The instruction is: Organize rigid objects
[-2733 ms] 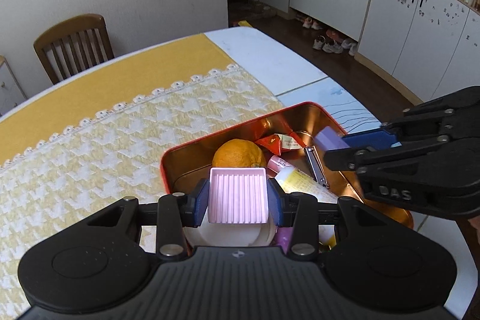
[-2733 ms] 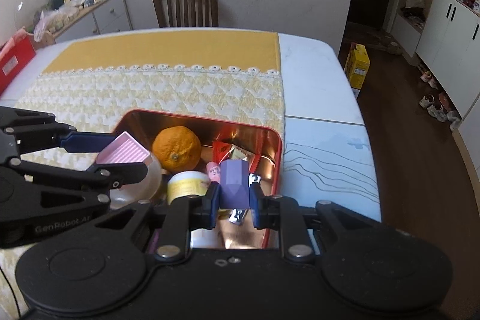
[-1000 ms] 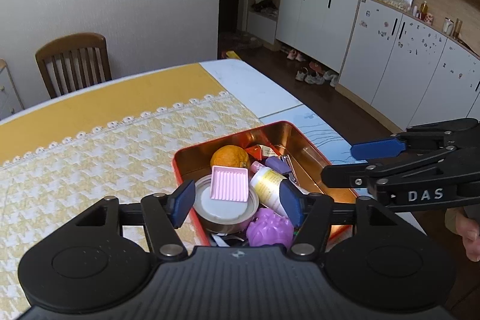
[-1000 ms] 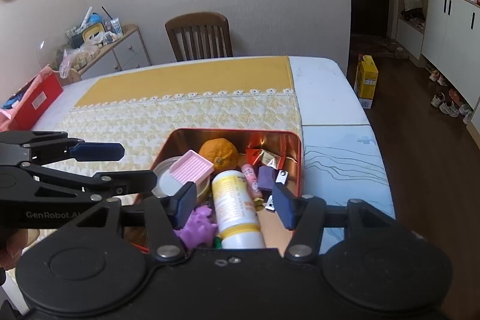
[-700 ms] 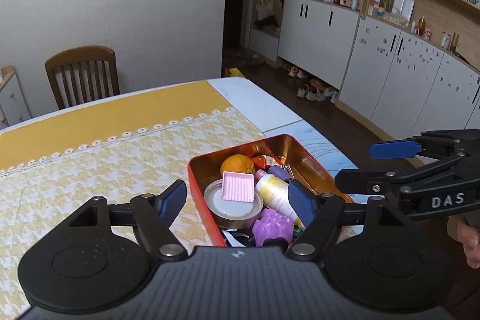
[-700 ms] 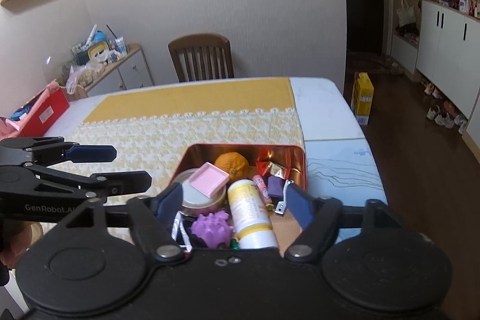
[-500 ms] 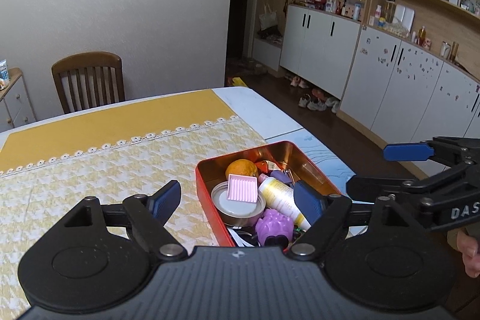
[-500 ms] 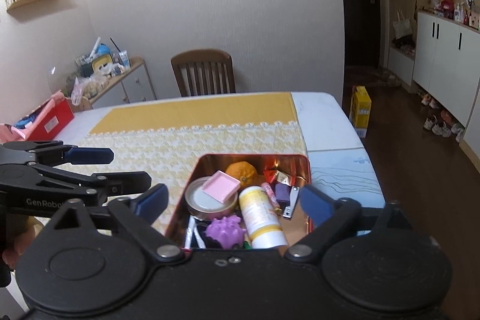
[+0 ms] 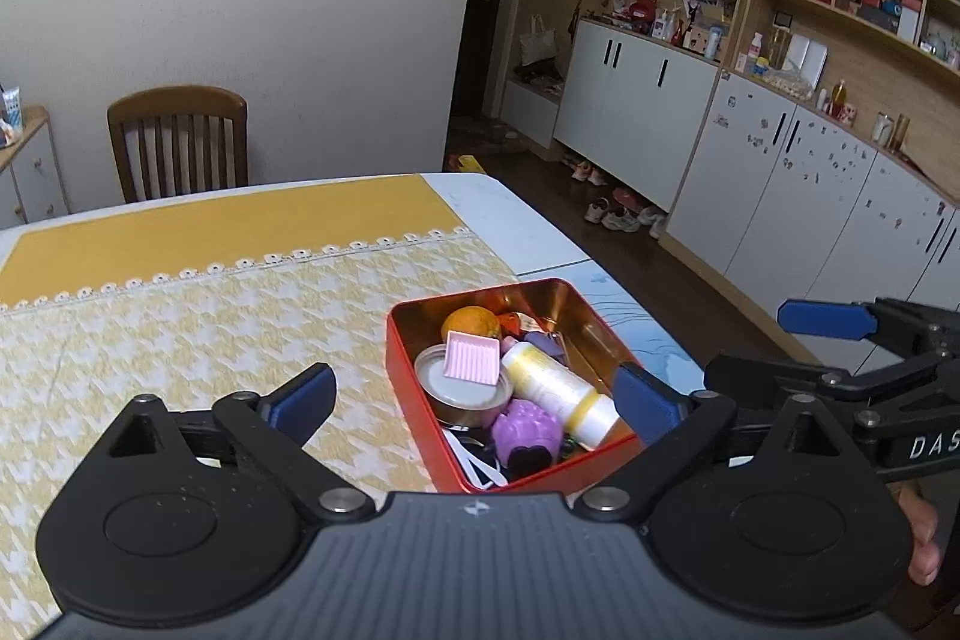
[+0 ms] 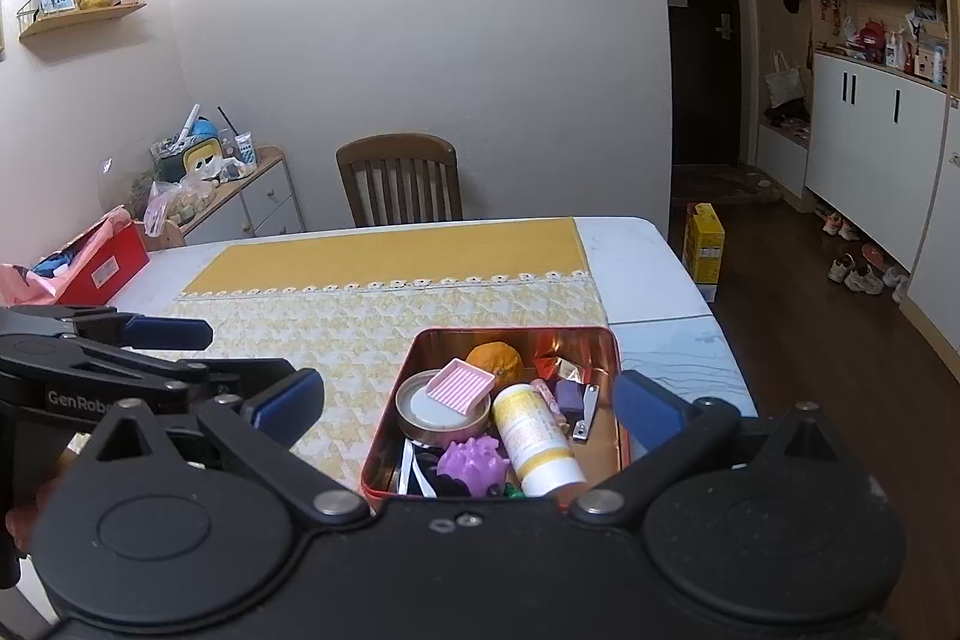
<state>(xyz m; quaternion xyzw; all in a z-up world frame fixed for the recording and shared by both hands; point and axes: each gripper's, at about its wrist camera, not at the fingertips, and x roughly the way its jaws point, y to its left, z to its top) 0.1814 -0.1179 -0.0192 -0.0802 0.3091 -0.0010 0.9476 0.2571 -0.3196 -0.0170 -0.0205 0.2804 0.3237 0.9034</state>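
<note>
Both claws are held high above the table with their blue-padded fingers spread wide and nothing between them: the left gripper (image 9: 474, 394) and the right gripper (image 10: 468, 400). Below and between the fingers a red rectangular metal tin (image 10: 609, 340) is seen, set on the near right part of the yellow houndstooth tablecloth (image 10: 336, 328). Inside it, a ribbed pink square tray (image 10: 459, 385) is propped on a round white-lidded can (image 10: 420, 409). Just right of these lies a white-and-yellow cylindrical bottle (image 10: 537, 439), with a purple spiky ball (image 10: 471, 463) at the near end and an orange fruit (image 10: 495, 361) at the far end. A brown wooden chair (image 10: 399, 181) stands beyond the table.
</note>
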